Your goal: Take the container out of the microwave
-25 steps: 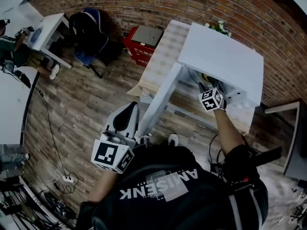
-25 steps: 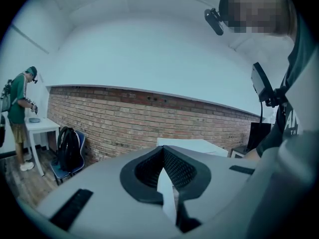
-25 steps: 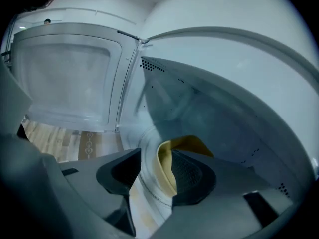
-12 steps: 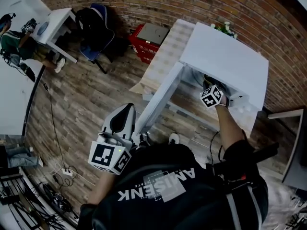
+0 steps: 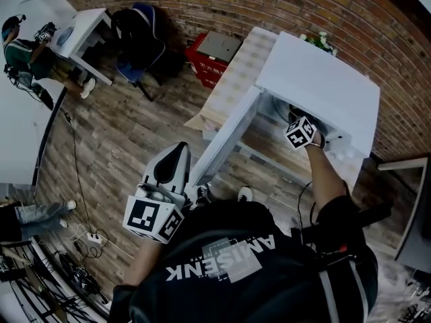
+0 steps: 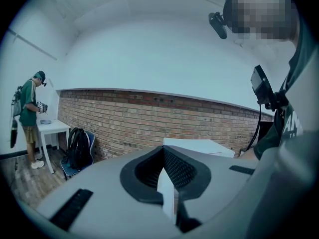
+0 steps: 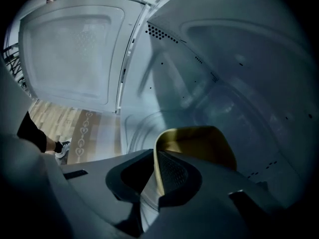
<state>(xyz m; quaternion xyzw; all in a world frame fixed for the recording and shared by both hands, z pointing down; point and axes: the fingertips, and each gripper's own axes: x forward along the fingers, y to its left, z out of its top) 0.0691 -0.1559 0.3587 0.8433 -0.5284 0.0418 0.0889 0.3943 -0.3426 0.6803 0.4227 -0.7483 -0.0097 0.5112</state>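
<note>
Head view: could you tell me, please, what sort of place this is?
Probably an indoor test room or lab: bare brick wall, loose cables on the wood-look floor, a microwave on a cloth-covered table, another person at a white desk.

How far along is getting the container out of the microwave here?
Done: the microwave door stands open and the right gripper reaches into the cavity. In hand: its jaws have just been closing and now pinch the near rim of the yellow container, which is not yet out of the cavity. Left to do: lift it and bring it out. The left gripper is shut and empty, held away from the microwave.
</note>
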